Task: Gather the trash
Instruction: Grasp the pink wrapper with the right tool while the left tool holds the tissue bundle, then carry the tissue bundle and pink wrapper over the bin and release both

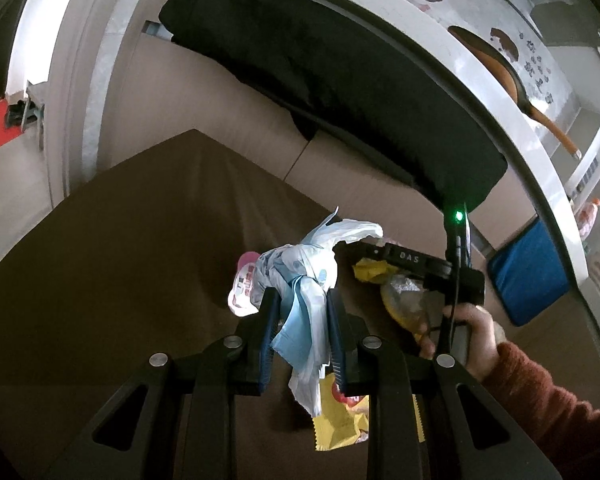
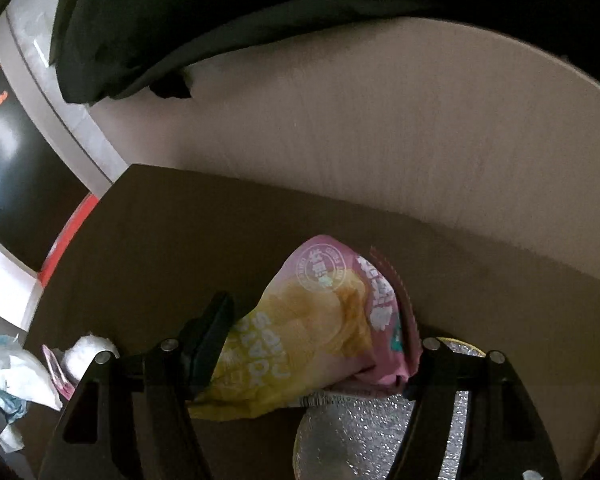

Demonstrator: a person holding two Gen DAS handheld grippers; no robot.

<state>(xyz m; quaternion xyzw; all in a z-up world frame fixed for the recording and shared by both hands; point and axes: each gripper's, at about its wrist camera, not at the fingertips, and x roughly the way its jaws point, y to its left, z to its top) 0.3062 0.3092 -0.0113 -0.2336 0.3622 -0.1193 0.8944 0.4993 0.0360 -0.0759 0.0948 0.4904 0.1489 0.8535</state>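
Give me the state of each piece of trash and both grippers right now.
Left gripper: shut on the blue-white plastic wrapper.
Blue-white plastic wrapper: crumpled, pinched between the fingers, hanging down.
Right gripper: closed on the chip bag.
Chip bag: pink and yellow, crumpled, held over the brown table.
Yellow wrapper: flat on the table under the left gripper.
Silver foil wrapper: lying below the chip bag, inside out.

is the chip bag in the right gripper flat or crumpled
Crumpled. The pink-and-yellow chip bag bulges and folds between the right gripper's jaws, its printed lettering bent.
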